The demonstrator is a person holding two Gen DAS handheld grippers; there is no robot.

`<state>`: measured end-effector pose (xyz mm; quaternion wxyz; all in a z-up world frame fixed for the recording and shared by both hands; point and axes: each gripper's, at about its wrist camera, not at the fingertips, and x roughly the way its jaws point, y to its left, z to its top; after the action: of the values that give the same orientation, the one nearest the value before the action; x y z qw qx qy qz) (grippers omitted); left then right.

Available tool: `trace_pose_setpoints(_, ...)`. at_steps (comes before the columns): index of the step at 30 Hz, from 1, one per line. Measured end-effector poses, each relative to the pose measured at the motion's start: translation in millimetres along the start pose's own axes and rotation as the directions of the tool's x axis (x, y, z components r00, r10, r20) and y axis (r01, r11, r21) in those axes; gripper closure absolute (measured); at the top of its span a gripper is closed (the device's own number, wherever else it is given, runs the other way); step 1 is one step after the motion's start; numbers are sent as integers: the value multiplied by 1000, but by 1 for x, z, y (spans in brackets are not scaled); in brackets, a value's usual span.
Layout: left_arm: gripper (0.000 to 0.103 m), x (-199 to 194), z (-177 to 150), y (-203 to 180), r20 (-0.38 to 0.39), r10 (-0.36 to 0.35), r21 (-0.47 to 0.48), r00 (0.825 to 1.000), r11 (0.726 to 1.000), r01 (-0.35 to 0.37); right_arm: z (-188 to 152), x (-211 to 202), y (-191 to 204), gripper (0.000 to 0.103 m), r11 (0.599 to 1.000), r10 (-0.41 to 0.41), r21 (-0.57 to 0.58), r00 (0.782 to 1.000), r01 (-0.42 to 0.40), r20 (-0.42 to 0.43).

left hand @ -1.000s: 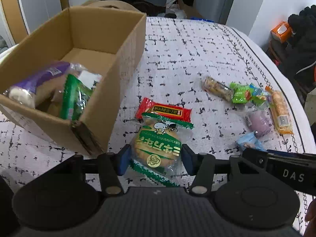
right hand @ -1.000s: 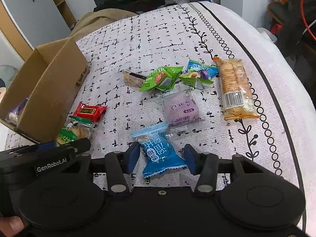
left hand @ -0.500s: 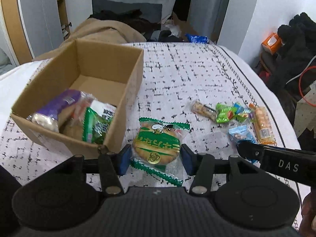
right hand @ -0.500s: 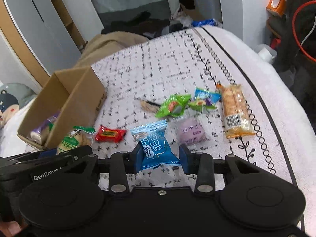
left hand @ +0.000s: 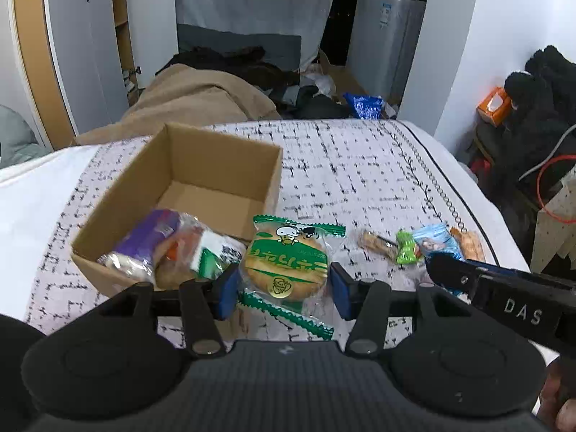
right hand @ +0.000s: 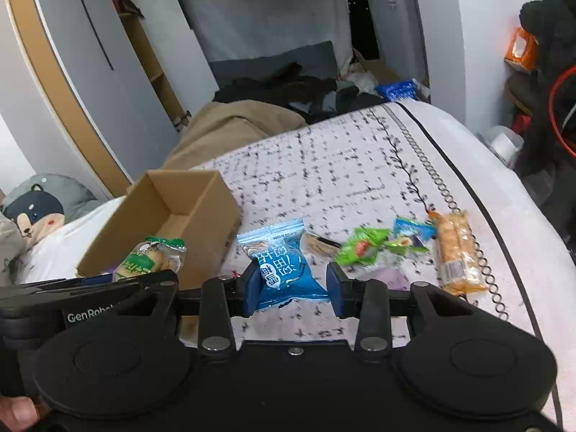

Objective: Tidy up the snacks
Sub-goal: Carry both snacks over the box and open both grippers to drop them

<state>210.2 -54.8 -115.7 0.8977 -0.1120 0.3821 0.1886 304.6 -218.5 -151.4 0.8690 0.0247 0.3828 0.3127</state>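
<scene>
My left gripper [left hand: 284, 289] is shut on a green-wrapped round cake packet [left hand: 286, 262], held in the air beside the near right corner of the open cardboard box [left hand: 216, 165]. The box holds a purple packet [left hand: 144, 241] and other wrapped snacks. My right gripper [right hand: 291, 289] is shut on a blue snack packet [right hand: 279, 262], lifted above the bed. The green cake packet [right hand: 151, 257] and the box [right hand: 187, 212] show at the left of the right wrist view. Loose snacks remain on the patterned bedspread [right hand: 345, 180]: a green packet [right hand: 360, 250] and a long cracker pack [right hand: 455, 252].
A tan blanket [left hand: 194, 104] lies past the bed's far edge, with dark clothes behind it. A plush dog toy [right hand: 32, 210] sits at the left. An orange tissue box [left hand: 495, 106] and dark clothing stand to the right of the bed.
Both grippers rose from the bedspread with their packets. The left one carried the green cake packet up and toward the box; the right one lifted the blue packet.
</scene>
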Motion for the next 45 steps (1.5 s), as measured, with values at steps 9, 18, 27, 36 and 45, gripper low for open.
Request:
trace_pose_setpoints(9, 51, -16, 20, 17, 44, 14, -8, 999, 1000, -14, 10, -8, 19, 66, 999, 32, 4, 997, -33, 67)
trace_pose_setpoints(18, 51, -22, 36, 37, 68, 32, -34, 997, 999, -30, 16, -6, 41, 67, 998, 69, -20, 992, -67, 108)
trace_pose_setpoints(27, 51, -16, 50, 64, 75, 54, -78, 996, 996, -48, 16, -1, 61, 67, 994, 112, -22, 983, -110, 145)
trace_pose_setpoints(36, 51, -3, 62, 91, 66, 66, -125, 996, 990, -58, 14, 14, 77, 67, 990, 137, -5, 980, -137, 141)
trace_pose_setpoints(45, 51, 21, 72, 115, 29, 57, -150, 998, 987, -52, 11, 39, 93, 67, 990, 140, 5, 984, -141, 113)
